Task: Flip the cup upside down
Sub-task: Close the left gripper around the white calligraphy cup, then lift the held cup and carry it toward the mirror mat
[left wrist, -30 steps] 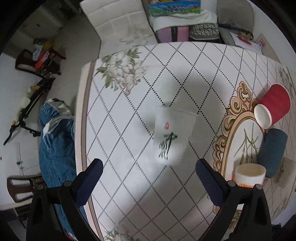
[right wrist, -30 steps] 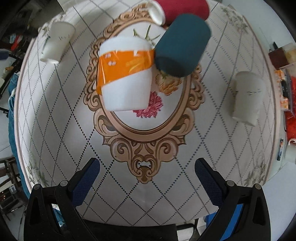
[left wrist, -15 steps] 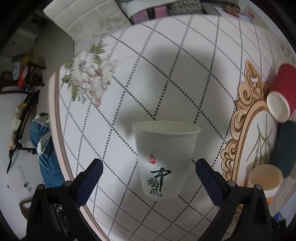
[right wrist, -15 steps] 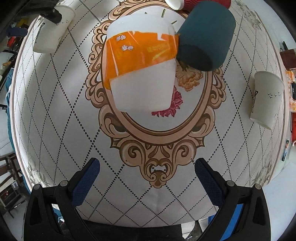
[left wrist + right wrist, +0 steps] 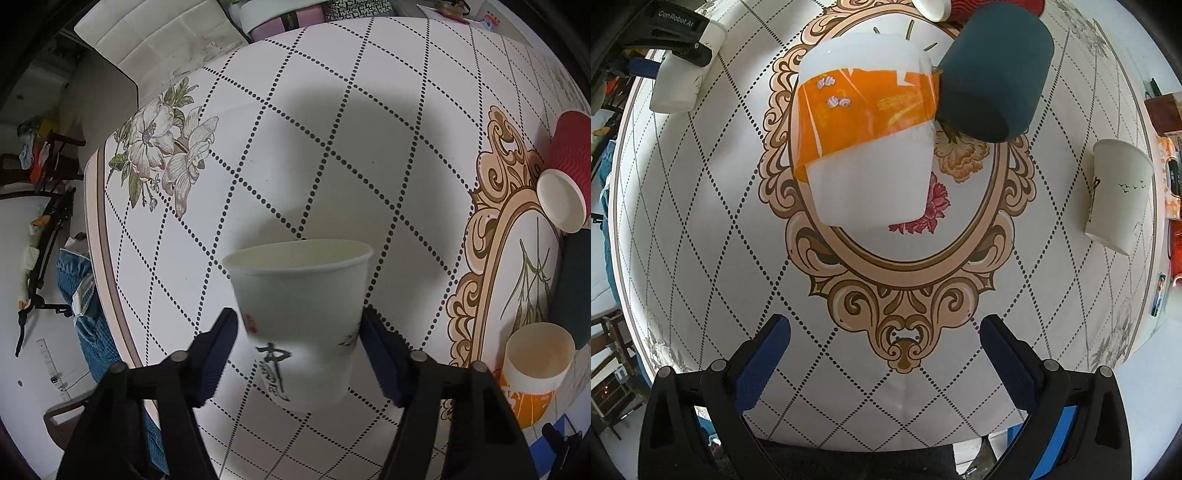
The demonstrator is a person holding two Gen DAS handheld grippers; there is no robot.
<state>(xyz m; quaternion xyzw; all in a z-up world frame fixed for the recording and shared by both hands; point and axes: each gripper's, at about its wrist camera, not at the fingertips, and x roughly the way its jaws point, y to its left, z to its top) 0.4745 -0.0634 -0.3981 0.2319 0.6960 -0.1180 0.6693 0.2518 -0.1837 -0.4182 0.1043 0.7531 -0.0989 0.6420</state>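
A white paper cup with black calligraphy [image 5: 299, 314] stands upright, mouth up, on the patterned table. My left gripper [image 5: 299, 332] has closed its blue pads on the cup's two sides, low on its wall. The same cup shows at the far left in the right wrist view [image 5: 679, 81], with the left gripper's black body over it. My right gripper [image 5: 882, 354] is open and empty above the table's near edge, short of an upright white cup with an orange sleeve [image 5: 868, 140].
A dark teal cup [image 5: 993, 74] lies against the orange-sleeved cup. A red ribbed cup [image 5: 569, 166] lies on its side behind it. Another white printed cup [image 5: 1115, 199] stands at the right. A chair [image 5: 162, 40] stands at the table's far side.
My left gripper has moved in to the white calligraphy cup and closed its pads on it. My right gripper has come closer to the orange-sleeved cup and stays open.
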